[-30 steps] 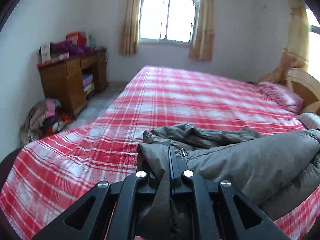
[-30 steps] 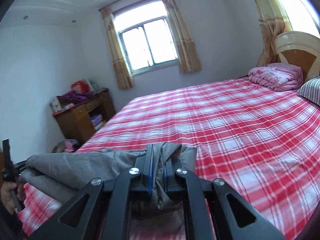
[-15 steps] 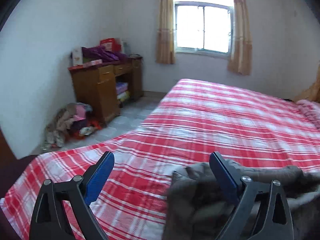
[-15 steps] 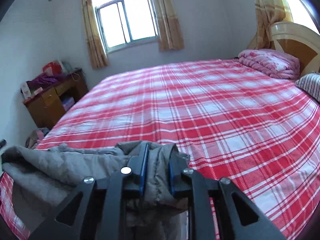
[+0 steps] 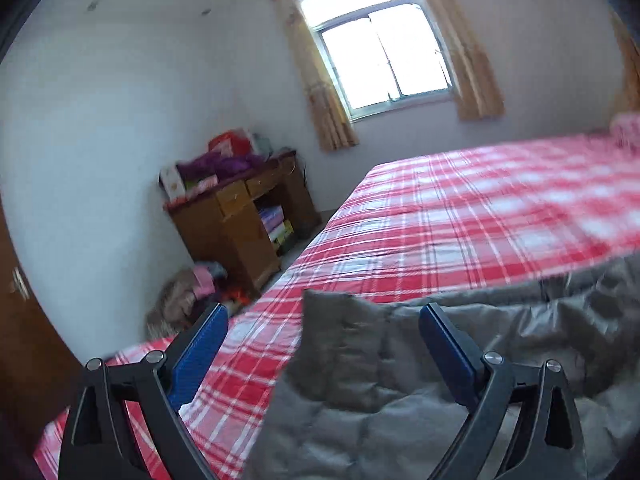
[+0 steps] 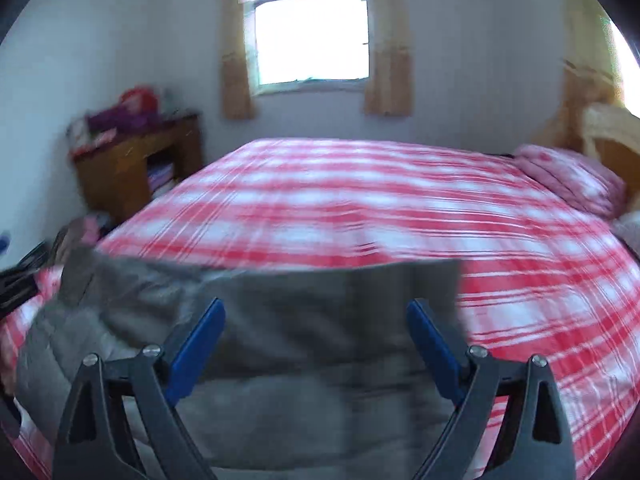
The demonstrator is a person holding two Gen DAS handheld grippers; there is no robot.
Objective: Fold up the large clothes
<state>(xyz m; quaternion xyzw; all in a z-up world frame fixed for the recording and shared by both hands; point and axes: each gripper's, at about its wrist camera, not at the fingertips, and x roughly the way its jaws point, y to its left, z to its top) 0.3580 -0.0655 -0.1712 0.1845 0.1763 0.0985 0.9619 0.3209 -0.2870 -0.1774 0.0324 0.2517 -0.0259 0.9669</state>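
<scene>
A bedroom with pale walls holds a wide bed [image 6: 360,216] under a red-and-white plaid sheet, the landmark for everything else. On the bed's near edge lies a grey quilted coat [image 6: 304,320], spread flat across the plaid with its padded panels facing up; in the left wrist view one corner of it stands up in a small peak. The right gripper [image 6: 316,336] hangs over the coat's near side, its blue-padded jaws having just been opening and now standing wide apart, with grey fabric showing in the gap but neither pad pressing on it. The left gripper [image 5: 324,344] sits at the coat's left end, above the bed's near left corner, its jaws likewise spread wide and gripping nothing, one finger over plaid and the other over the coat. Off the bed's left side stands a wooden desk [image 5: 240,220] topped with clutter, a heap of clothes [image 5: 188,296] on the floor at its foot. At the bed's right end rests a pink folded blanket [image 6: 572,176]. Beyond the bed's far side, a bright window [image 6: 310,36] glows between tan curtains [image 6: 236,72].
</scene>
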